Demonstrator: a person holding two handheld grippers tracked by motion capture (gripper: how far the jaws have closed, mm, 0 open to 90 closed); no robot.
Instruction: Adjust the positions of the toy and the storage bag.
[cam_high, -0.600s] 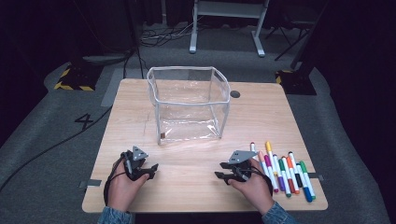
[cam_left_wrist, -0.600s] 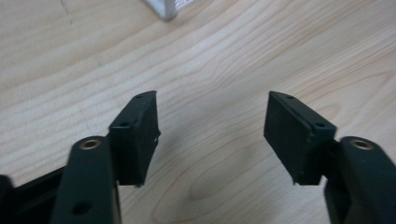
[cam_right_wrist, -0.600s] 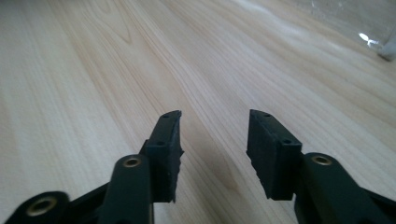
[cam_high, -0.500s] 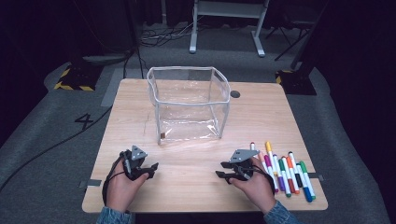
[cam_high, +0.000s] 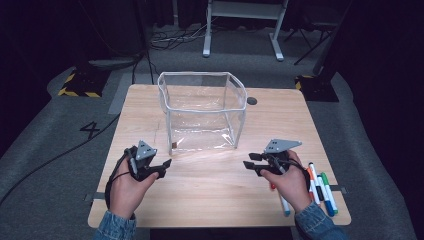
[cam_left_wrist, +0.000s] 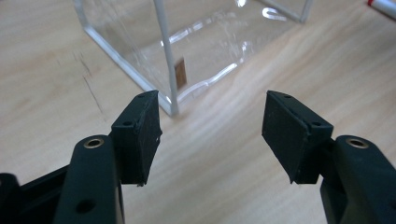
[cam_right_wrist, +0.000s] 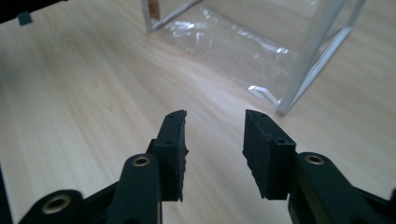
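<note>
Grippers both empty with jaws apart: left gripper (cam_high: 161, 167) at near left, right gripper (cam_high: 252, 164) at near right, each resting low over the wooden table (cam_high: 210, 200). Clear plastic pouch (cam_high: 202, 112) stands open at far centre, likely light, floppy, slick; best pinched at its white-edged rim. Markers (cam_high: 320, 190) lie just right of the right hand. Room beyond is dark, grey carpet (cam_high: 45, 165).

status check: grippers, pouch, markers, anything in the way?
Left hand-held gripper open, empty. Right hand-held gripper open, empty. Clear pouch upright mid-table, top open; markers lying beside the right hand. Nothing between grippers and pouch.
</note>
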